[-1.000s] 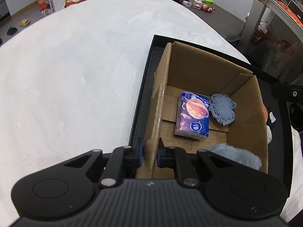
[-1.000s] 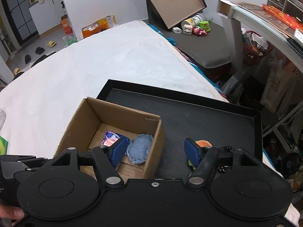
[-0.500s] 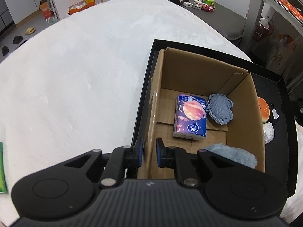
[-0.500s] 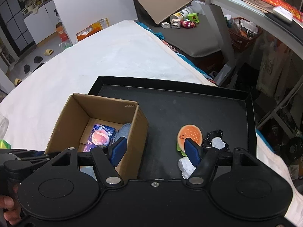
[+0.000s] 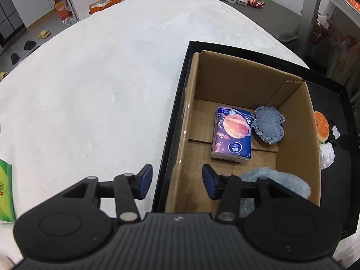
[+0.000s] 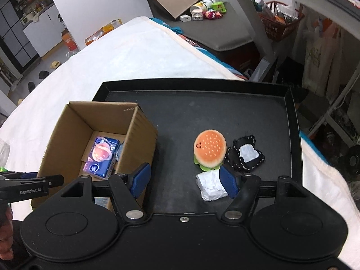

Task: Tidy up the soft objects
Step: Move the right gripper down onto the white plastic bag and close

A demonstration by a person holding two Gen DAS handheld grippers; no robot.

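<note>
A cardboard box (image 5: 243, 76) (image 6: 67, 130) stands on the left part of a black tray (image 6: 225, 103) (image 5: 180, 94). Inside it lie a planet-print tissue pack (image 5: 232, 132) (image 6: 101, 155), a denim pad (image 5: 268, 124) and a fluffy light-blue cloth (image 5: 279, 184). On the tray, right of the box, lie a burger plush (image 6: 210, 149) (image 5: 321, 127), a black patch with a white centre (image 6: 245, 155) and a white wrapped packet (image 6: 210, 185) (image 5: 326, 155). My left gripper (image 5: 177, 181) is open, straddling the box's near left wall. My right gripper (image 6: 184, 180) is open and empty, above the tray just short of the packet.
The tray lies on a white bed cover (image 5: 101, 78). A green pack (image 5: 5, 191) lies at the left edge. A grey bench with small toys (image 6: 202, 11) and a metal frame with a red basket (image 6: 279, 20) stand beyond the bed.
My left gripper has opened; it was shut on the box's near wall. My right gripper has moved right, from over the box to over the burger plush and packet.
</note>
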